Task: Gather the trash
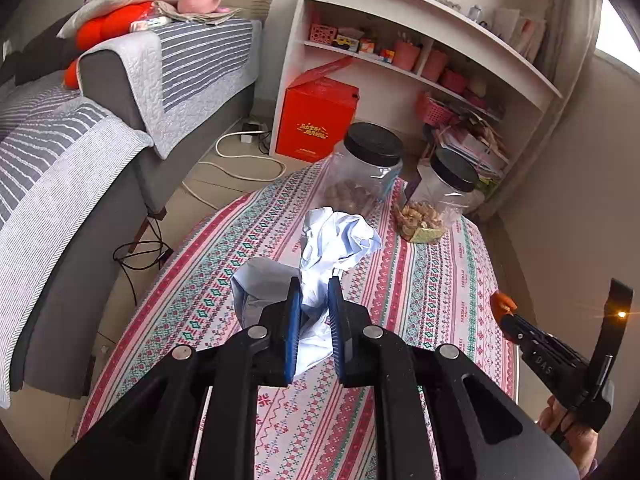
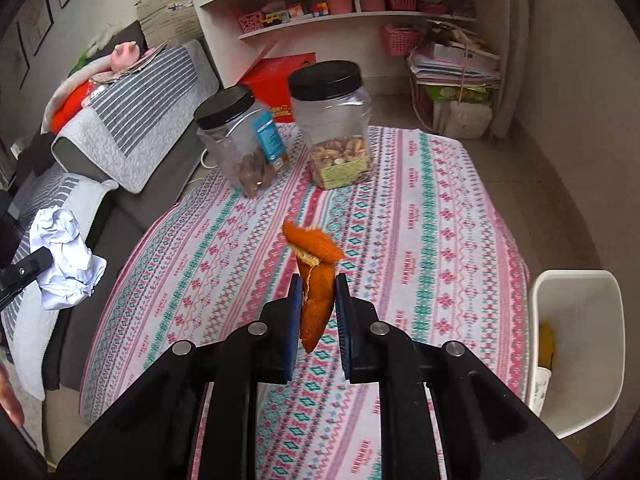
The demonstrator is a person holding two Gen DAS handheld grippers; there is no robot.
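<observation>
My left gripper [image 1: 314, 286] is shut on a crumpled white paper wad [image 1: 334, 240] and holds it above the patterned tablecloth [image 1: 420, 292]. The wad also shows at the left edge of the right wrist view [image 2: 66, 256]. My right gripper [image 2: 319, 282] is shut on an orange peel [image 2: 316, 272] and holds it above the table. The peel's tip and the right gripper show at the right of the left wrist view [image 1: 504, 302]. A white trash bin [image 2: 576, 344] stands beside the table at the right, with something yellow inside.
Two clear jars with black lids hold nuts at the table's far end [image 2: 240, 140] [image 2: 334, 124]. A grey sofa with striped covers [image 1: 80, 152] lies to the left. A white shelf unit [image 1: 400, 40] and a red box [image 1: 316, 116] stand behind the table.
</observation>
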